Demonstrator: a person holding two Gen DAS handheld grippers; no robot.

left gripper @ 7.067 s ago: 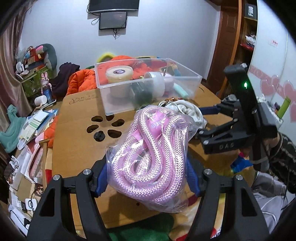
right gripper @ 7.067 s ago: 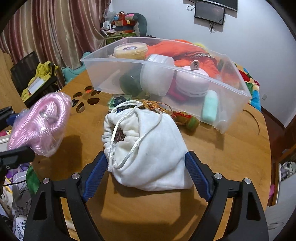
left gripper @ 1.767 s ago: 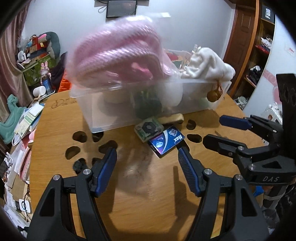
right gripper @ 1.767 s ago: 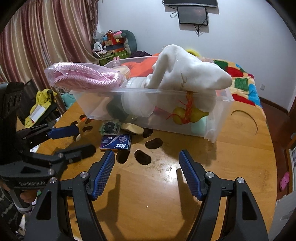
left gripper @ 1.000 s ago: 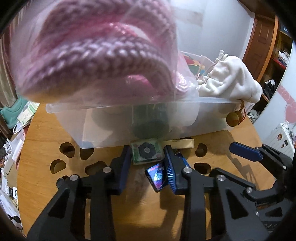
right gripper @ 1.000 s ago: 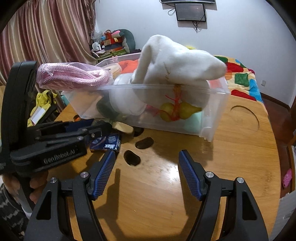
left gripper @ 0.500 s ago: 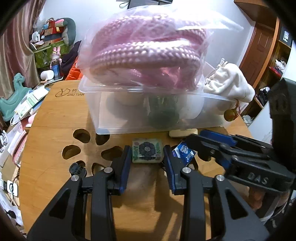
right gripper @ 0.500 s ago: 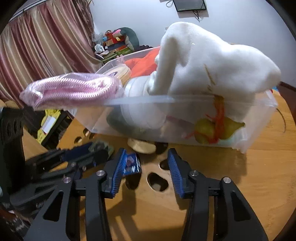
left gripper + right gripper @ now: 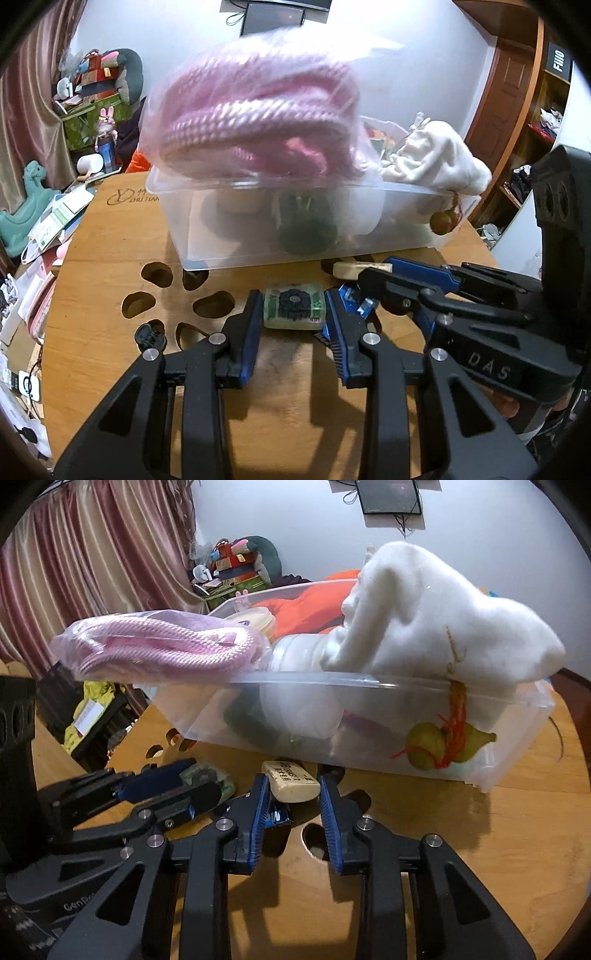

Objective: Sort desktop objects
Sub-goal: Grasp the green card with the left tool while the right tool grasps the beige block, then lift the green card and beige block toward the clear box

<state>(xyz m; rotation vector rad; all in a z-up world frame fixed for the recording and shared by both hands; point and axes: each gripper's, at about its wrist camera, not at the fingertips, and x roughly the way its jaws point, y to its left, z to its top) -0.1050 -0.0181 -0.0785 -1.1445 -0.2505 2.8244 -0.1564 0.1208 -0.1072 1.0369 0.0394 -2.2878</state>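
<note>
Small things are being picked up off the wooden table to go in the clear box.

Left gripper has its two blue pads pressed on the sides of a little green block. The block sits right between the fingers, at their tips, and it looks held tight. A blue card lies just outside the right-hand pad.

Right gripper is closing now. A cream eraser lies between its fingertips, near the far end of them. The left pad seems to touch it, but the right pad is not on it yet, so the eraser is not held. The blue card pokes out low, just under the left finger.

The clear box stands just past both sets of fingers. It is already piled high with a bag of pink rope and a white cloth pouch.

Next, I think the right fingers must squeeze the eraser all the way. Then both hands need to lift up high, over the box wall, and find a gap in the pile to drop things. The box is very full, so small things could slide off.
</note>
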